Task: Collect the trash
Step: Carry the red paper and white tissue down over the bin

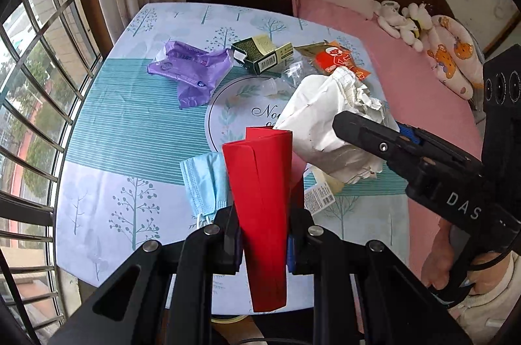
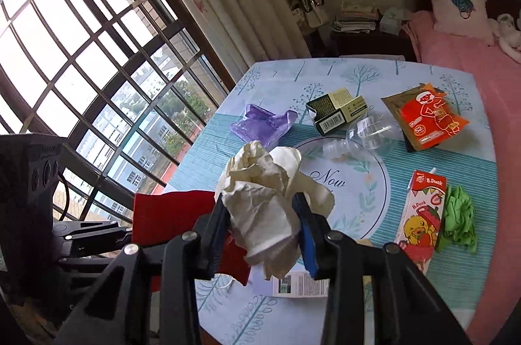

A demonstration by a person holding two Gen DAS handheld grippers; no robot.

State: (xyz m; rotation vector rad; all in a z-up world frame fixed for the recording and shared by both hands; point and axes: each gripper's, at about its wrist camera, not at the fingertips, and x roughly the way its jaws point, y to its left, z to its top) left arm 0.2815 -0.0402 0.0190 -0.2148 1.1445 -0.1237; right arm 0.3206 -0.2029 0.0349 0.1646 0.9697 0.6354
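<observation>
We've got the left gripper (image 1: 263, 242) clamped on a folded red paper envelope (image 1: 260, 201) and the right gripper (image 2: 263, 234) half-closed around a crumpled white paper wad (image 2: 270, 208), whose loose, springy folds could slip free

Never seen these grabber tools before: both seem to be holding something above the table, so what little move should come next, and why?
Probably carry both away to a bin, none in view. The left gripper already clamps the red folded paper, the right gripper the crumpled white paper, both clear of the table.
</observation>
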